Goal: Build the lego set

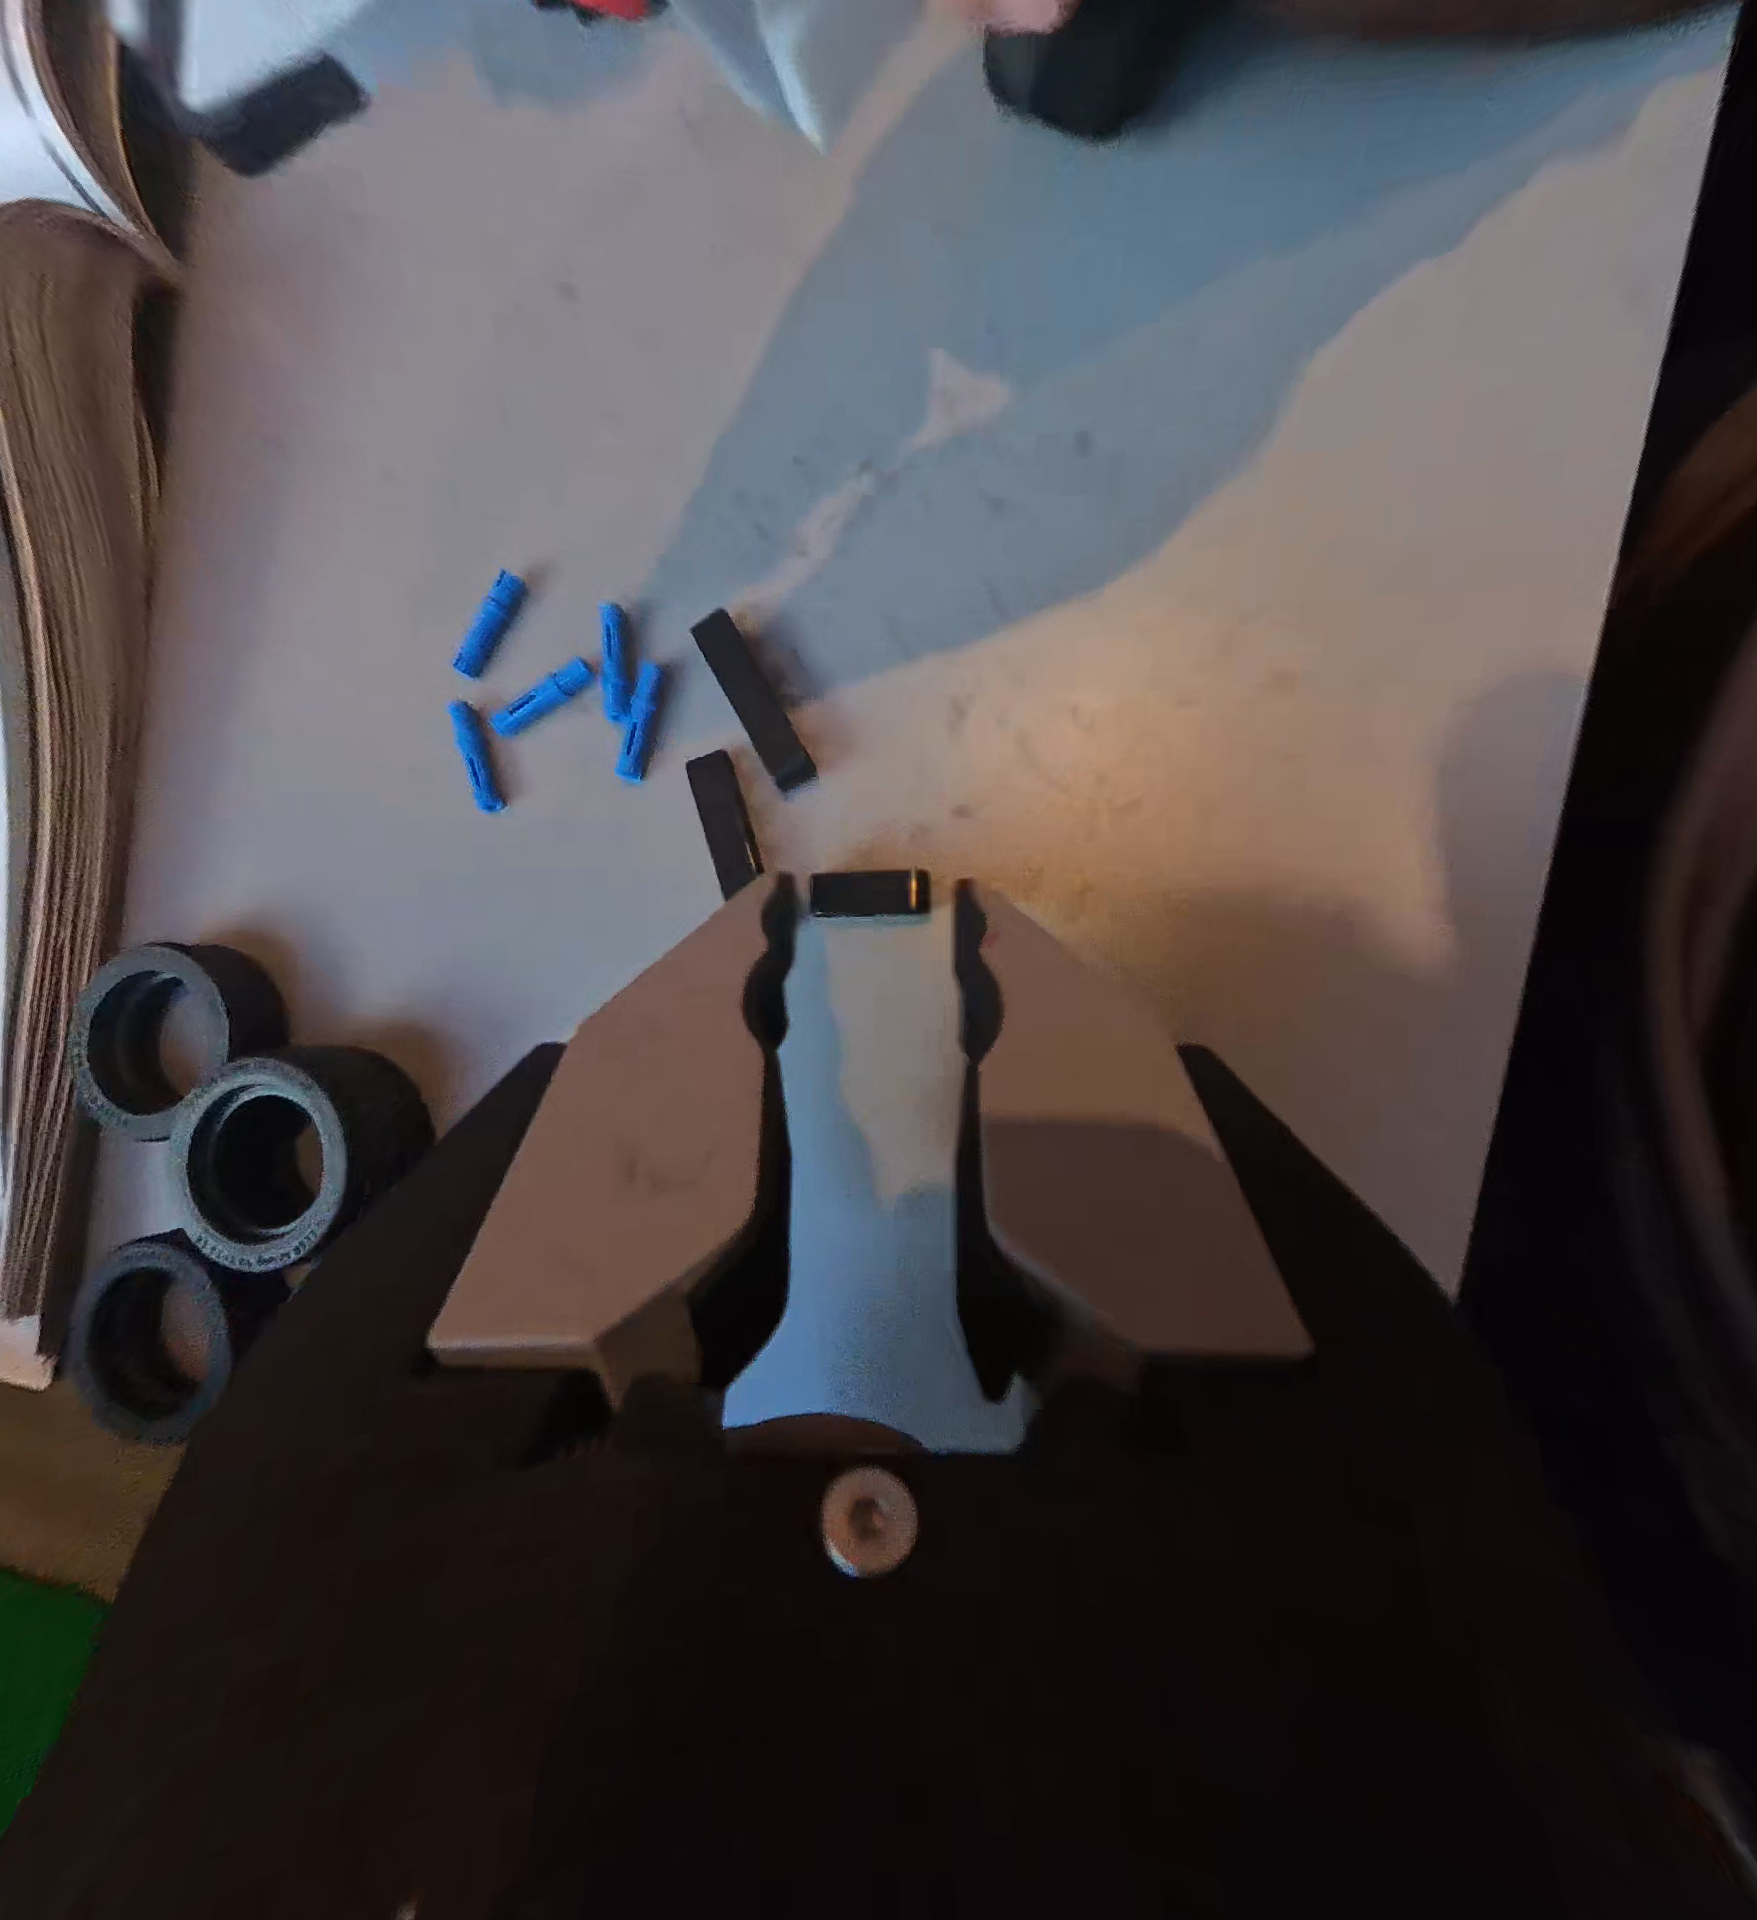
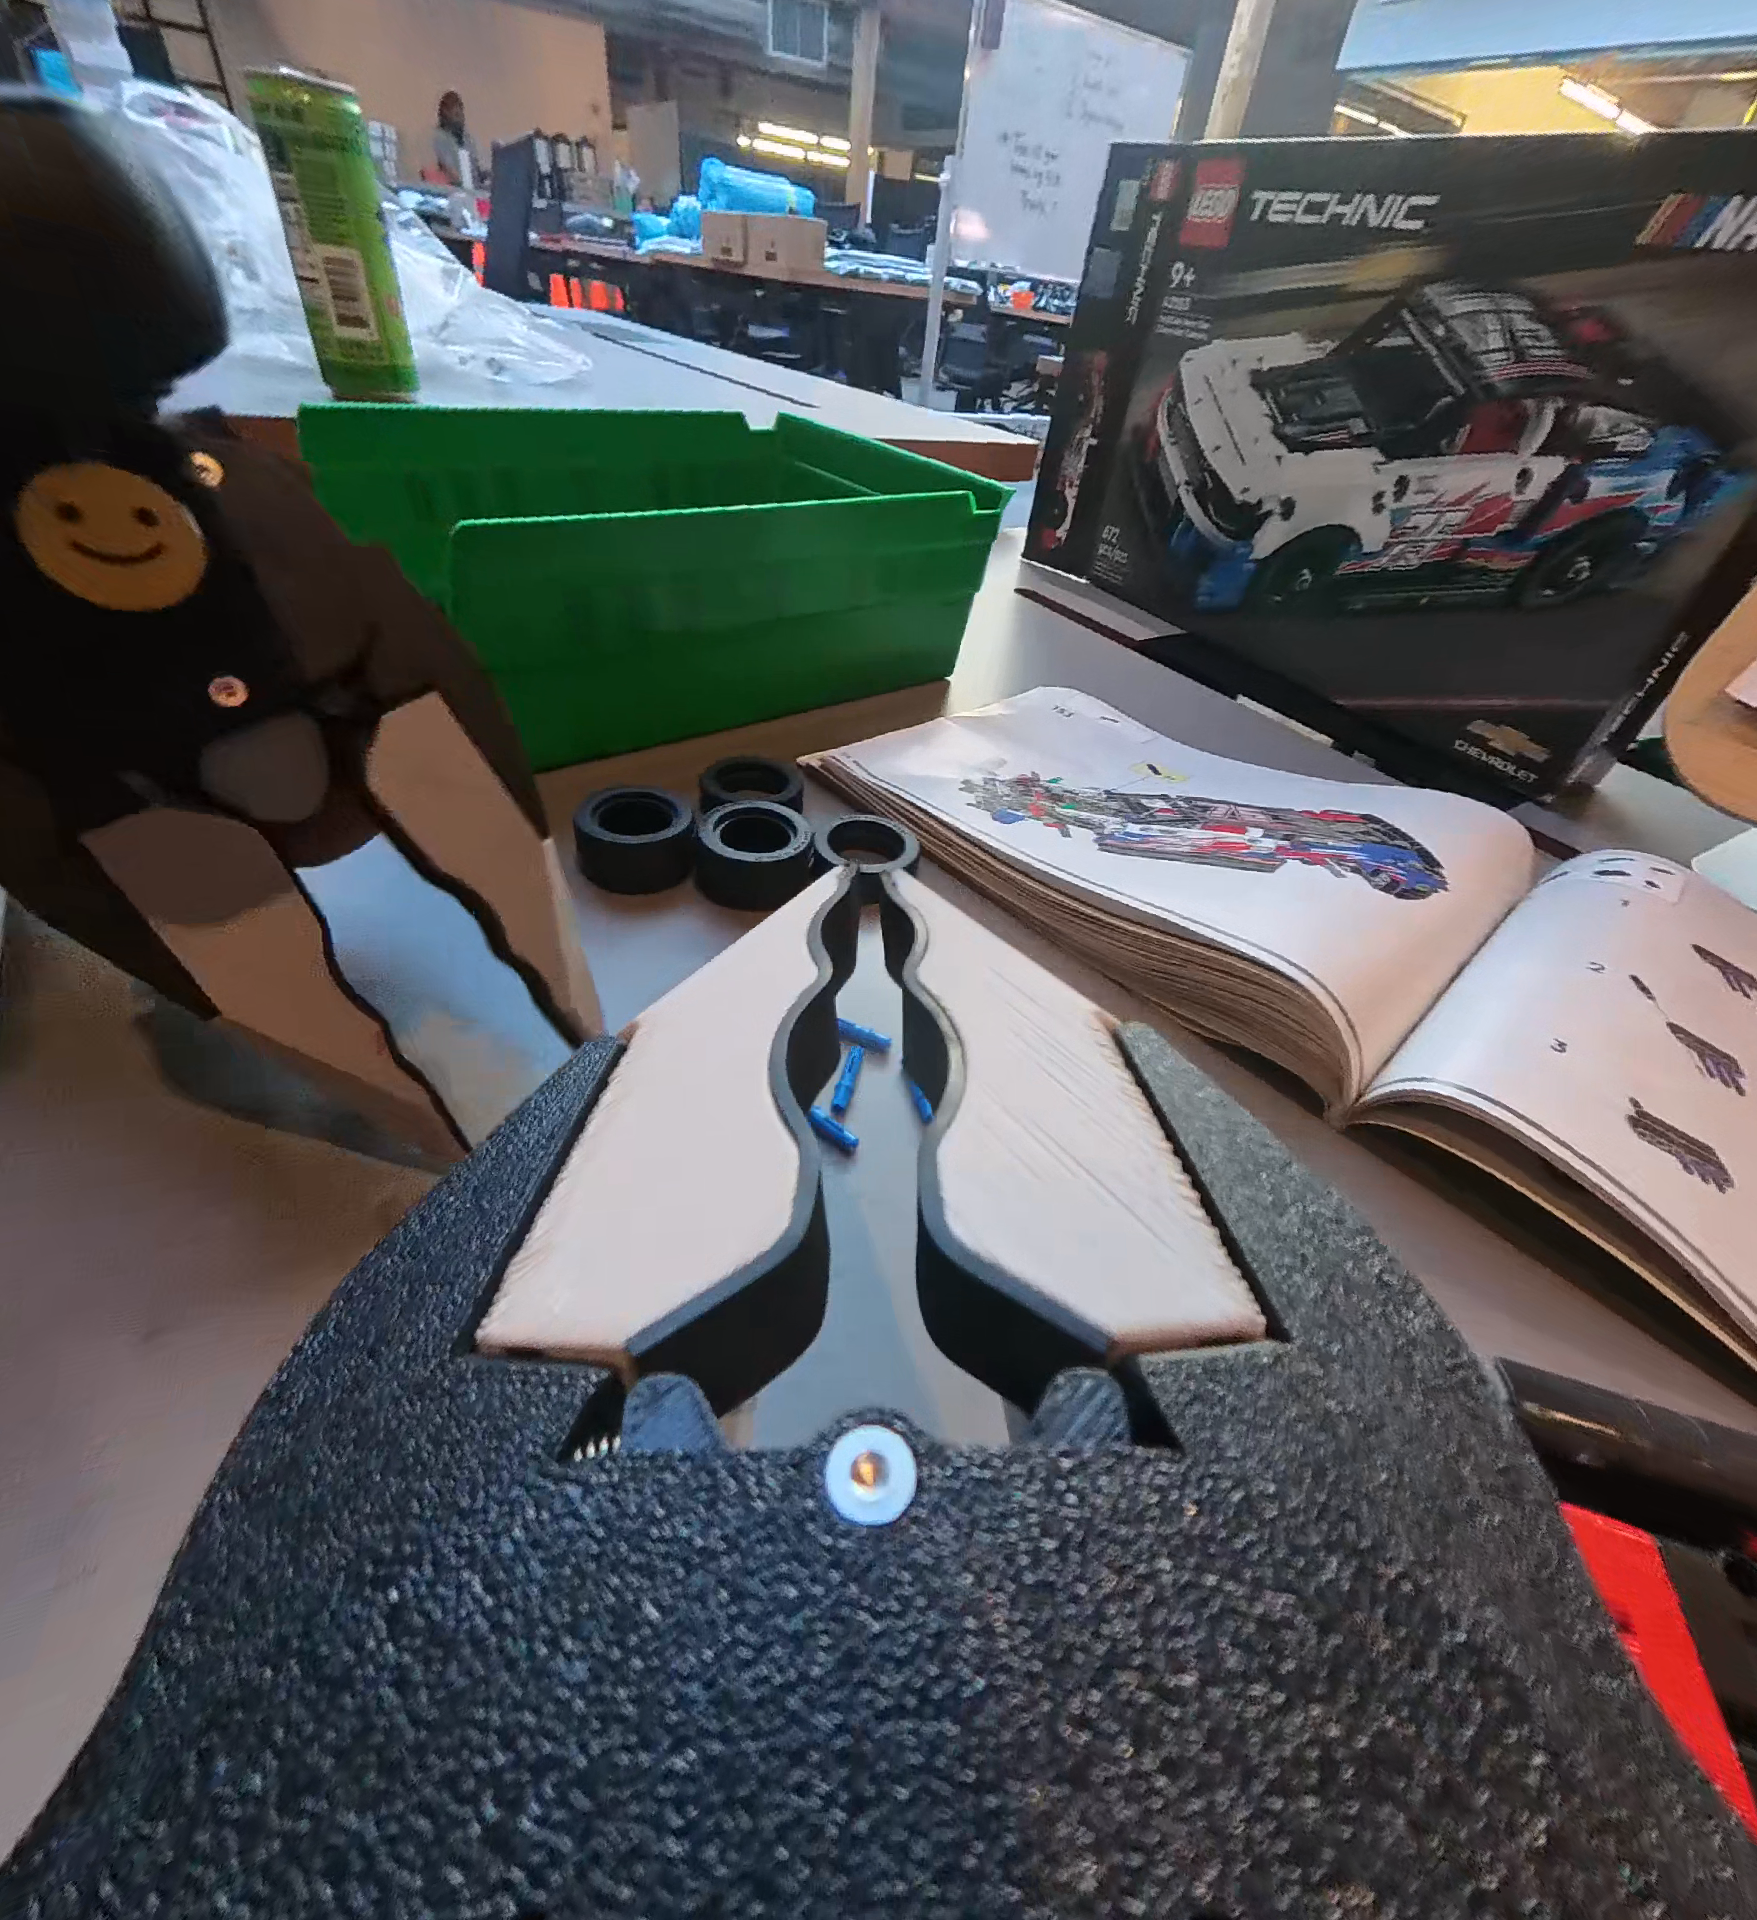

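Note:
In the left wrist view my left gripper is open and points down at the table. A short black brick lies between its fingertips, with a small gap on each side. Two longer black beams lie just beyond to the left. Several blue pins are scattered farther left. In the right wrist view my right gripper is shut and empty above the table; the blue pins show through the gap between its fingers. The left gripper stands at the left there, tips on the table.
Black tyres sit beside the open instruction book. A green bin stands behind them, with a green can farther back. The set's box stands at the back right. The grippers' ends are close to 12 cm from one another.

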Motion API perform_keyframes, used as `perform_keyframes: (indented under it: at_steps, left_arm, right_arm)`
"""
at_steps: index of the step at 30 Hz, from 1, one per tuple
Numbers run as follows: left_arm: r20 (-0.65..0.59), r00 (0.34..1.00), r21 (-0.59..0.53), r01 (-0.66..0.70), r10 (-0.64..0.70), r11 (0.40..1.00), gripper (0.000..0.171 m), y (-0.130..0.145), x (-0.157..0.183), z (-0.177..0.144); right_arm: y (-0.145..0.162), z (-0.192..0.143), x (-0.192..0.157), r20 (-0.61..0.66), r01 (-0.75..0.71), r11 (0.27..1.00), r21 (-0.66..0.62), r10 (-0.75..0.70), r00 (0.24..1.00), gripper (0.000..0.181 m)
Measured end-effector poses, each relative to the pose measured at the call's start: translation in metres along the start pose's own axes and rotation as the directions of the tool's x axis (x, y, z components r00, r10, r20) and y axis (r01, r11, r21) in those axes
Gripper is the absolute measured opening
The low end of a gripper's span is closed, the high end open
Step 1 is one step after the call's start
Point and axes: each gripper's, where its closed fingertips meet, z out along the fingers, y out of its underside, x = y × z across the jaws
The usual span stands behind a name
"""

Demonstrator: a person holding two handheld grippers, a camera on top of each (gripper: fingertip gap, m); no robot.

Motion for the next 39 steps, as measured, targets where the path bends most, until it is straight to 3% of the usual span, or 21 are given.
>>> perform_keyframes:
  at_steps: [6,10,13,14,16,17,19,22,24,25,26,28,35,39]
  left_arm:
    - [0.021,0.997,0.127,0.075,-0.078,0.989,0.037,-0.013,-0.010,-0.031]
    - [0.183,0.960,0.267,0.159,-0.212,0.951,0.038,-0.003,-0.051,-0.095]
    - [0.317,0.813,0.418,0.343,-0.488,0.841,0.033,0.031,-0.108,-0.164]
    - [0.271,0.768,0.462,0.425,-0.580,0.779,0.038,0.043,-0.117,-0.179]
    - [0.062,0.731,0.496,0.568,-0.680,0.657,0.058,0.055,-0.112,-0.188]
    - [0.008,0.715,0.477,0.612,-0.699,0.631,0.062,0.061,-0.108,-0.183]
    - [0.071,0.713,0.428,0.610,-0.697,0.667,0.062,0.075,-0.103,-0.163]
    - [0.140,0.715,0.421,0.584,-0.685,0.694,0.055,0.072,-0.093,-0.133]
    - [0.198,0.765,0.375,0.519,-0.613,0.768,0.025,0.073,-0.079,-0.122]
    - [0.137,0.808,0.359,0.499,-0.573,0.789,0.020,0.067,-0.063,-0.120]
    - [0.066,0.829,0.386,0.492,-0.556,0.780,0.014,0.059,-0.051,-0.125]
    - [0.026,0.831,0.459,0.484,-0.556,0.745,0.031,0.057,-0.045,-0.141]
    - [0.192,0.727,0.522,0.493,-0.659,0.696,0.035,0.125,-0.072,-0.190]
    - [0.346,0.660,0.523,0.455,-0.667,0.721,0.035,0.157,-0.089,-0.228]
  right_arm:
    - [0.006,0.004,-0.014,0.049,0.054,0.998,-0.043,-0.051,0.997,0.004]
    - [0.016,0.010,-0.025,0.077,0.127,0.987,-0.101,-0.119,0.990,0.008]
    - [0.020,0.014,-0.030,0.082,0.173,0.977,-0.126,-0.163,0.983,0.009]
    - [0.020,0.016,-0.030,0.079,0.177,0.976,-0.130,-0.168,0.983,0.009]
    - [0.019,0.018,-0.031,0.071,0.171,0.977,-0.130,-0.163,0.984,0.010]
    - [0.018,0.020,-0.031,0.068,0.160,0.979,-0.130,-0.152,0.986,0.011]
    - [0.016,0.025,-0.035,0.077,0.125,0.983,-0.131,-0.116,0.990,0.012]
    - [0.014,0.039,-0.044,0.109,0.078,0.987,-0.144,-0.062,0.992,0.014]
    - [0.009,0.052,-0.052,0.144,0.053,0.988,-0.145,-0.032,0.989,0.014]
    - [0.006,0.059,-0.056,0.166,0.042,0.988,-0.149,-0.017,0.986,0.016]
    - [0.003,0.067,-0.061,0.195,0.030,0.986,-0.161,0.002,0.981,0.019]
    - [-0.002,0.082,-0.073,0.268,0.007,0.981,-0.192,0.046,0.962,0.021]
    - [-0.026,0.143,-0.083,0.358,-0.049,0.956,-0.289,0.156,0.921,0.040]
    - [-0.020,0.161,-0.107,0.421,-0.039,0.928,-0.370,0.205,0.884,0.022]
